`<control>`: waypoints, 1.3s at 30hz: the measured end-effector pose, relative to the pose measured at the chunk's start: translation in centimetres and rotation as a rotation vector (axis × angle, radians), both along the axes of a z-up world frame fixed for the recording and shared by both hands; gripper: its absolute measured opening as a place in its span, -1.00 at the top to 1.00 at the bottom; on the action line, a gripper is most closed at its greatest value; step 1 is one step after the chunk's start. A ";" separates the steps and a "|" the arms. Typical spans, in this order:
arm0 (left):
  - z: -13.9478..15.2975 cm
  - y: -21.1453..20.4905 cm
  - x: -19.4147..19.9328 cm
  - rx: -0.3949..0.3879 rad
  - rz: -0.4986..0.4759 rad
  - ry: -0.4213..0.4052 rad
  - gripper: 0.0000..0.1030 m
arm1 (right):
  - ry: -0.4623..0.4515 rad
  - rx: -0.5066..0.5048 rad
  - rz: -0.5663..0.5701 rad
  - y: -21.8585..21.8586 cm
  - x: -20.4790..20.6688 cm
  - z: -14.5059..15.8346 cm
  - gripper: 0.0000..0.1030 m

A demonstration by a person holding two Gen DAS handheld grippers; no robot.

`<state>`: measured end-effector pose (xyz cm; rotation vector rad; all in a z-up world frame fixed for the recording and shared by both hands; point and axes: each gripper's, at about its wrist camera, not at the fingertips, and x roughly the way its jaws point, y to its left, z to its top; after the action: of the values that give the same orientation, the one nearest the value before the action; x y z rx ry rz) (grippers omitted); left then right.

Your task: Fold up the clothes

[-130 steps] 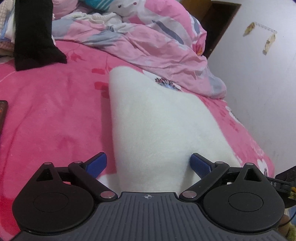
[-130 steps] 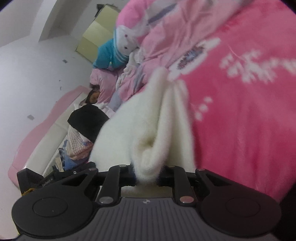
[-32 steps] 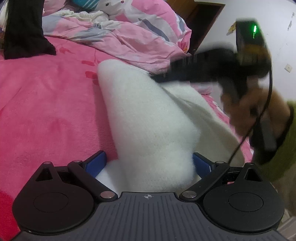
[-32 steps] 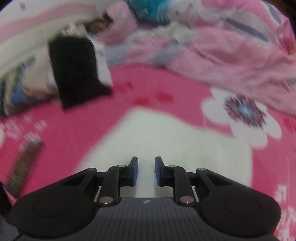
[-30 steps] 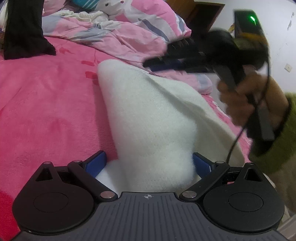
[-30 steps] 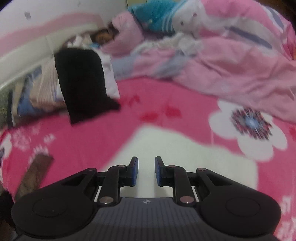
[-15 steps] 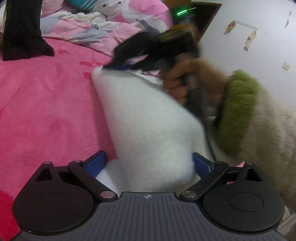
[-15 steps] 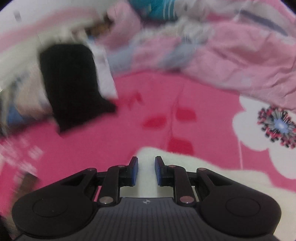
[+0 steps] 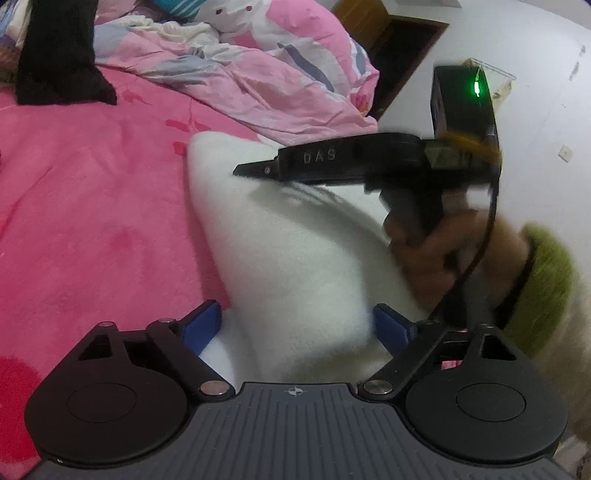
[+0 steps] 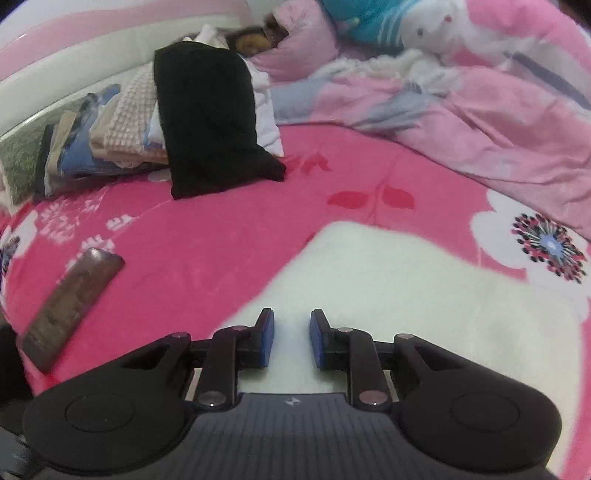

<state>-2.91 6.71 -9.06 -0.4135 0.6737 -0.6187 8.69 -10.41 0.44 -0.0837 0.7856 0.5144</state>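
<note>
A white fleece garment (image 9: pixel 288 251) is spread on the pink flowered blanket (image 9: pixel 92 229) of a bed, its near end raised in a soft fold. That fold is flanked by the blue-padded fingers (image 9: pixel 202 325) of the left gripper (image 9: pixel 297 323), which is seen wide open; the cloth is lodged between the pads, but no pinch on it is shown.

The right gripper (image 10: pixel 291 338) is seen over the same garment (image 10: pixel 424 295); its fingers (image 10: pixel 266 338) are set apart by a narrow gap and nothing is held between them. From the left wrist view, this gripper (image 9: pixel 255 170) is shown level above the far part of the garment, carried by a hand (image 9: pixel 436 258) in a green-cuffed sleeve (image 9: pixel 543 288), with a green light (image 9: pixel 476 88) lit on its top block.

To the far left a black folded garment (image 10: pixel 210 125) is draped against a stack of folded clothes (image 10: pixel 103 144) by the white and pink headboard (image 10: pixel 74 55). A dark flat phone-like object (image 10: pixel 70 306) is laid on the blanket at the near left. A crumpled pink duvet (image 10: pixel 480 122) is heaped at the far right, with a white plush rabbit (image 10: pixel 436 33) and a blue-striped item (image 10: pixel 365 22) at its far edge. No container is shown in either view.
</note>
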 end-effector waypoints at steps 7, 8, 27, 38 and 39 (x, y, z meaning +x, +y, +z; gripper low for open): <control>0.1 0.6 -0.7 -0.015 0.007 0.014 -0.60 | -0.024 -0.018 0.084 0.2 -5.0 0.8 0.55; 0.1 0.6 -0.8 -0.013 0.009 0.016 -0.58 | -0.005 -0.045 0.090 0.5 -5.2 -0.4 0.55; 0.5 2.2 -2.1 0.040 0.017 0.013 -0.47 | -0.016 0.101 0.020 -1.6 -9.1 0.4 0.61; 1.2 4.3 -3.5 0.144 0.086 -0.015 -0.46 | -0.036 0.163 -0.020 -2.9 -11.5 -0.3 0.64; 1.3 4.6 -3.7 0.160 0.098 -0.022 -0.46 | -0.049 0.177 -0.007 -3.0 -12.2 -0.2 0.64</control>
<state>-6.59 11.27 -7.74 -0.2888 0.6727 -0.4719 -3.49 -13.37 0.28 0.0700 0.6900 0.5713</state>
